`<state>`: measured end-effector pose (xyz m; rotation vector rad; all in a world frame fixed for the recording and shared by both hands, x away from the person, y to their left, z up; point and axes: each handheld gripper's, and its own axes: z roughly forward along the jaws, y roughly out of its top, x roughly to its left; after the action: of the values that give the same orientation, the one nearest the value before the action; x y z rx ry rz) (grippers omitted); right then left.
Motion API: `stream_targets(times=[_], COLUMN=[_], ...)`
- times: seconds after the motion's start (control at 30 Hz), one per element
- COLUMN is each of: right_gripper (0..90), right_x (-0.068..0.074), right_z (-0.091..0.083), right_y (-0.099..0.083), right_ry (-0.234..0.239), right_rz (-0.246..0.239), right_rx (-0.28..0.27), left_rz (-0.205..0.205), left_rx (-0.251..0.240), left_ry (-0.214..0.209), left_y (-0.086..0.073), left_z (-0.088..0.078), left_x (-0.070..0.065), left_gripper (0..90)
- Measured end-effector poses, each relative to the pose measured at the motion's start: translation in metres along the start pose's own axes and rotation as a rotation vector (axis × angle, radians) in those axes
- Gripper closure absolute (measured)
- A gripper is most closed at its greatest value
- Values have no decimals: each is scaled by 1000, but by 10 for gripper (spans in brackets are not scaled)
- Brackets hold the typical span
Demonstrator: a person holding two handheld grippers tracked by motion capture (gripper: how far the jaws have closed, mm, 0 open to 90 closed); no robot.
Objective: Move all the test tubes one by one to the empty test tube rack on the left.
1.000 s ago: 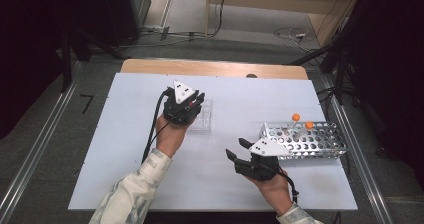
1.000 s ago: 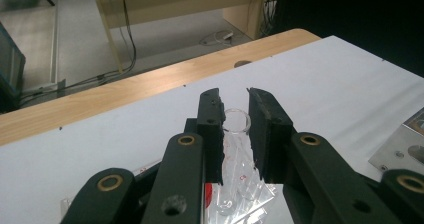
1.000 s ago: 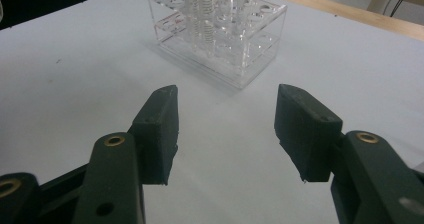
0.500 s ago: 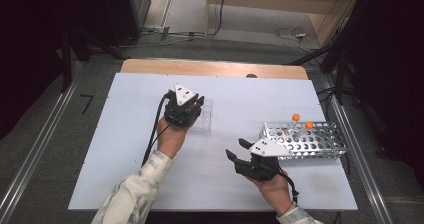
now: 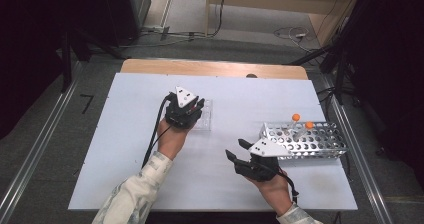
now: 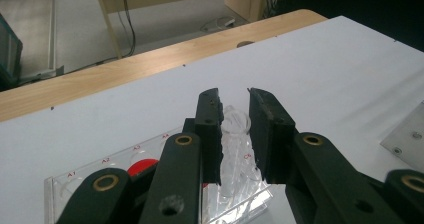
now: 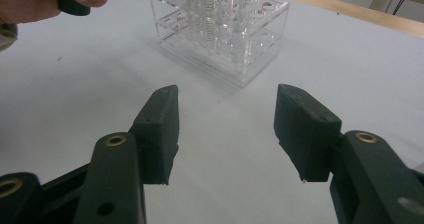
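Note:
My left gripper [image 5: 196, 105] hovers over a clear plastic tube rack [image 5: 206, 120] at mid-table. In the left gripper view its jaws [image 6: 234, 96] stand close together, shut on a clear tube [image 6: 235, 126] that stands upright in that rack [image 6: 120, 159]. A red cap [image 6: 142, 166] sits in a well to the left of the jaws. My right gripper [image 5: 234, 149] rests low near the table's front, open with nothing between its fingers [image 7: 227, 91], and it points toward the clear rack [image 7: 220, 29].
A perforated metal rack [image 5: 305, 141] lies at the right, just behind my right hand, with two orange-capped tubes [image 5: 296, 117] in it. Its corner [image 6: 405, 139] shows at the right of the left gripper view. The wooden table edge [image 5: 215, 68] runs along the back.

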<state>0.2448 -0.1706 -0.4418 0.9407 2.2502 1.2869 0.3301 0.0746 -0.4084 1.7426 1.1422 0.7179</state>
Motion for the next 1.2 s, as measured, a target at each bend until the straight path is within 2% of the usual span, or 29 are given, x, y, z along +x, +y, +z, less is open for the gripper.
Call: stream_targets(times=[0.37,0.53,0.73,0.87,1.0,1.1,1.2], right_gripper=[421,421,422,421,419,418,418], right_x=[0,-3,-15,-27,-40,-49,-58], right_z=[0,-2,-11,-20,-28,-35,-44], right_y=[0,-1,-3,-5,-8,-13,-18], right_ry=[-2,-9,-39,-72,-105,-132,-159], right_rz=[0,8,24,53,74,92,111], right_rx=[-3,-2,-13,-25,-27,-27,-31], left_rz=[-6,-20,-30,-44,-32,-40,-36], left_rx=[-12,-23,-29,-26,-16,-9,-7], left_ry=[-9,-31,-64,-67,-55,-60,-50], left_y=[2,3,0,-6,-12,-16,-22], left_z=[-6,-12,-23,-31,-40,-47,-54], left_x=[0,0,-2,-1,-2,-1,2], left_gripper=[733,705,551,428,296,252,246])
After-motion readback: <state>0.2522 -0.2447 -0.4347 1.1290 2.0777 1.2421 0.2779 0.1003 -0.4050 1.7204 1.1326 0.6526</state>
